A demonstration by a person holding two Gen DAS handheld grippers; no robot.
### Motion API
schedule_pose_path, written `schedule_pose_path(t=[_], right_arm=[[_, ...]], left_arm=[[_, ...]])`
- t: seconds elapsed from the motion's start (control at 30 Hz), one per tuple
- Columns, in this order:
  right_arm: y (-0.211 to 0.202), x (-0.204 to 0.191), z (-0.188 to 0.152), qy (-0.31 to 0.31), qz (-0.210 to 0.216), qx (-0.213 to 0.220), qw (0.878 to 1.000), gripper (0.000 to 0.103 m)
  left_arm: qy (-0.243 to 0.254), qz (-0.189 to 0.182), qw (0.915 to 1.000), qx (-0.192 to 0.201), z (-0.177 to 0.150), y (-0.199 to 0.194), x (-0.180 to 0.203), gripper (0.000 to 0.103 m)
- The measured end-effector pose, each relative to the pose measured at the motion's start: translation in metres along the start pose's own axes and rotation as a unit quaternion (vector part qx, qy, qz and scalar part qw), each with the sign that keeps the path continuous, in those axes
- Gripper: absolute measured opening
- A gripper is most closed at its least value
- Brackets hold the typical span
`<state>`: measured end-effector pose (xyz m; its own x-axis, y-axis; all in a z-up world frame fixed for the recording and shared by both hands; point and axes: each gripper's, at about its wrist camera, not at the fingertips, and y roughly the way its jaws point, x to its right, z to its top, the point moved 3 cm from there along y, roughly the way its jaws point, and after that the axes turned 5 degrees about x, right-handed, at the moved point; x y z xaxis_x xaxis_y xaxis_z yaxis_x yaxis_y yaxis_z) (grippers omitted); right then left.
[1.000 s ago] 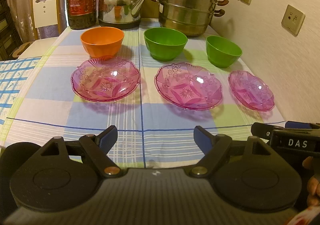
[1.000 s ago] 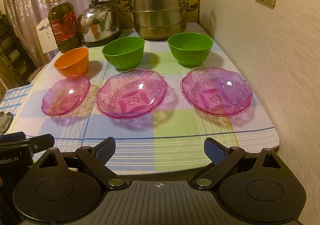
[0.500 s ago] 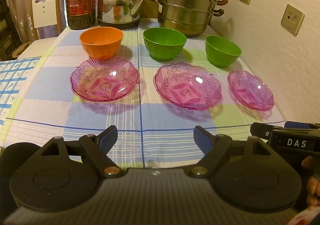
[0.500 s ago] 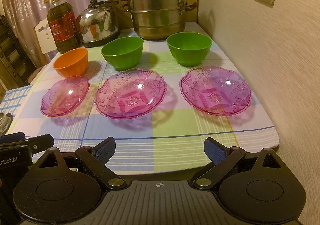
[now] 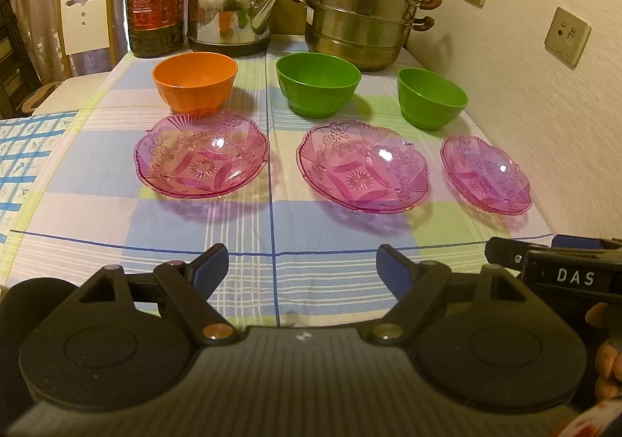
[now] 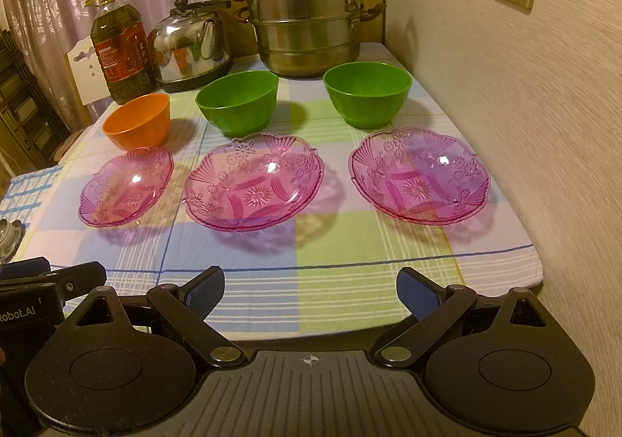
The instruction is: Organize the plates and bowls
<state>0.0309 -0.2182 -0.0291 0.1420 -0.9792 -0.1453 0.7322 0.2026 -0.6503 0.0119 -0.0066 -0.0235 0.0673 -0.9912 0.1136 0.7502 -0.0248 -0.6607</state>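
Both grippers, left gripper (image 5: 301,268) and right gripper (image 6: 311,287), gape empty; nothing stacked yet, probably the nearest pink plate (image 6: 420,180) first.

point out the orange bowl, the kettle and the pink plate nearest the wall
orange bowl (image 5: 194,81), left wrist view, on its outer front wall.
kettle (image 5: 229,15), left wrist view, on its shiny steel body.
pink plate nearest the wall (image 6: 420,180), right wrist view, on the starburst at its centre.
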Motion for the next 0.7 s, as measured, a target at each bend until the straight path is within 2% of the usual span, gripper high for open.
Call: schedule_pose_path(t=[0.7], right_arm=[[0.0019,-0.0051,0.0017,0.000,0.002,-0.002,1.000,0.095]], left_arm=[[0.002,0.002,1.0000,-0.001,0.0008,0.0011,0.0019,0.081]])
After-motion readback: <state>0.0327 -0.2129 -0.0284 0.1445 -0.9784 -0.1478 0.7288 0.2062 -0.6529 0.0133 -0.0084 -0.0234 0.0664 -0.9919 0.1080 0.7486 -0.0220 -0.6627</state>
